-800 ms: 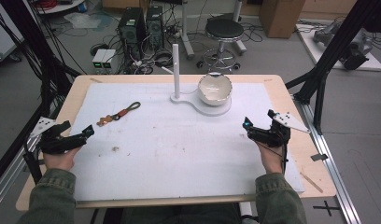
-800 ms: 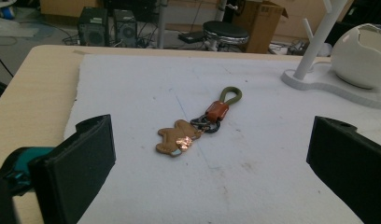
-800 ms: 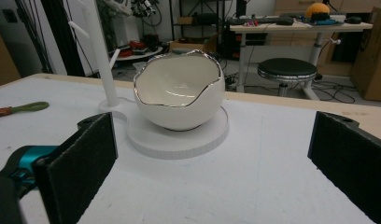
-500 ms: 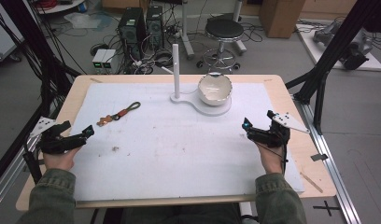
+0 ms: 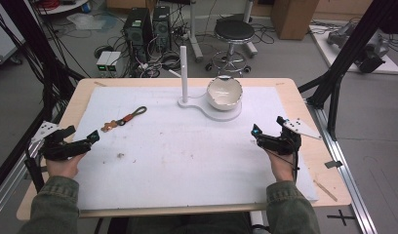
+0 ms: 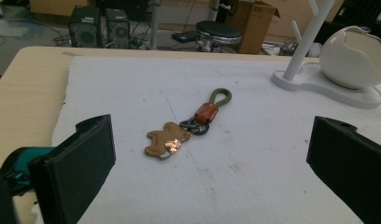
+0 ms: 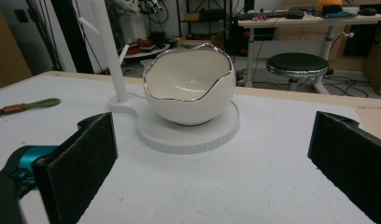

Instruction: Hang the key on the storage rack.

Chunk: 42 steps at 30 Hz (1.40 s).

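Even, soft indoor light; mild blur

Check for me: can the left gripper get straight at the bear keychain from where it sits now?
Probably yes. The left gripper has its jaws wide open and aimed at the keychain, which lies flat on the white mat just ahead, with bare mat between them. The stand and bowl sit well off to the side.

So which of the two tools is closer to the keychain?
The left tool; the bear keychain lies just ahead of it, far from the right tool.
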{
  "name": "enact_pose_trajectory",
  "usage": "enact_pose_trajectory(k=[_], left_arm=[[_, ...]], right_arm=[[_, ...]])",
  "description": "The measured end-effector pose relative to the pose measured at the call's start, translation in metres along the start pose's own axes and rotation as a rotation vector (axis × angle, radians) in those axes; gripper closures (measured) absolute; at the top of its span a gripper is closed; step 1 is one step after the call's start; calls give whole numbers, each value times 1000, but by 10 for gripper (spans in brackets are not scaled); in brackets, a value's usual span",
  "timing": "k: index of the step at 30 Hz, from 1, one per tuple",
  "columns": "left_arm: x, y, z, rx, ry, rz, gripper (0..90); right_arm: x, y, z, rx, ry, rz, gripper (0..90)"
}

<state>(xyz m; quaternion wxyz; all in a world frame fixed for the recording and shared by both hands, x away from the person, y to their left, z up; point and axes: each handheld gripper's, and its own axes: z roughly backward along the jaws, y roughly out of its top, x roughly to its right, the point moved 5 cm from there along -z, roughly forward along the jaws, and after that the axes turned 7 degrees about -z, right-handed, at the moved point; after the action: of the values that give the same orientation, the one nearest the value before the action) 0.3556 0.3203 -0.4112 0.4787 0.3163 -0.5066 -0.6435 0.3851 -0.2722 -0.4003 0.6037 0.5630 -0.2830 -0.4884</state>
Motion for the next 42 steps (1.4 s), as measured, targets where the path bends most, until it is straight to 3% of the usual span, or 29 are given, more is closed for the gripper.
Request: enact_pose_trajectory(k=[4,7,12,23,29,42], left_arm=[[2,1,-1,-12,3,-17,16],[2,5,-1,-12,8,-17,16],[4,13,0,3,-16,4,16],[10,26,-10,-43,-46,-33,16],[14,33,-20,-86,-54,-95,16],[15,47,-40,-134,-88,-122,17]], right_arm=[[-1,-3,1,6,0,-13,4],[-1,-6,0,-10,-3,8,4],[-2,-6,1,-11,-1,-1,4],[1,-5,3,2,1,-19,4],[1,-5,4,-1,0,-23,4],[1,-6,4,-2,6,-20,4]])
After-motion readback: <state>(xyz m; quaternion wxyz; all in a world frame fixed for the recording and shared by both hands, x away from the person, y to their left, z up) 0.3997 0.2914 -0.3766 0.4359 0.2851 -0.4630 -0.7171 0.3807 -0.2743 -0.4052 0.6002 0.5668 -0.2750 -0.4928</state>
